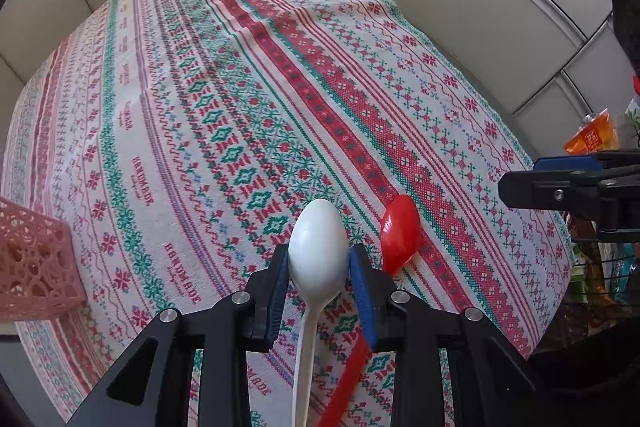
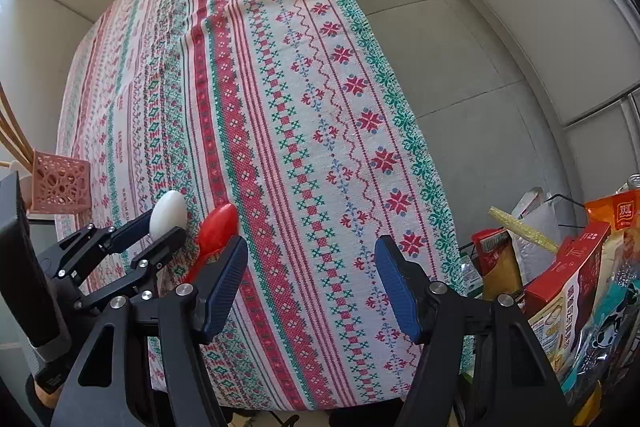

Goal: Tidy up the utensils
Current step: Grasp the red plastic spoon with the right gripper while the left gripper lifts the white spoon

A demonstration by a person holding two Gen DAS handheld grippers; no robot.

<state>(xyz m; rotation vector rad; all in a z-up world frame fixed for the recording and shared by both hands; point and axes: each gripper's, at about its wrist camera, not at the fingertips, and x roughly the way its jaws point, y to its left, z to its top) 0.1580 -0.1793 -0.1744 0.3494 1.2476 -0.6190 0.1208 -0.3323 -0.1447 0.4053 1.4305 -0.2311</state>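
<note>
My left gripper [image 1: 319, 259] is shut on a white plastic spoon [image 1: 318, 247], bowl forward between the blue pads, handle running back under the gripper. It also shows in the right wrist view [image 2: 168, 213]. A red plastic spoon [image 1: 400, 233] lies on the patterned tablecloth [image 1: 240, 87] just right of the left gripper, its handle under the right finger; it shows in the right wrist view [image 2: 216, 227] too. A pink lattice utensil holder [image 1: 32, 263] stands at the left table edge. My right gripper [image 2: 312, 283] is open and empty above the cloth.
The holder [image 2: 60, 183] has wooden chopsticks [image 2: 10, 135] sticking up from it. Snack bags and boxes [image 2: 580, 275] crowd a rack off the table's right side. Tiled floor [image 2: 460, 75] lies beyond the table's right edge.
</note>
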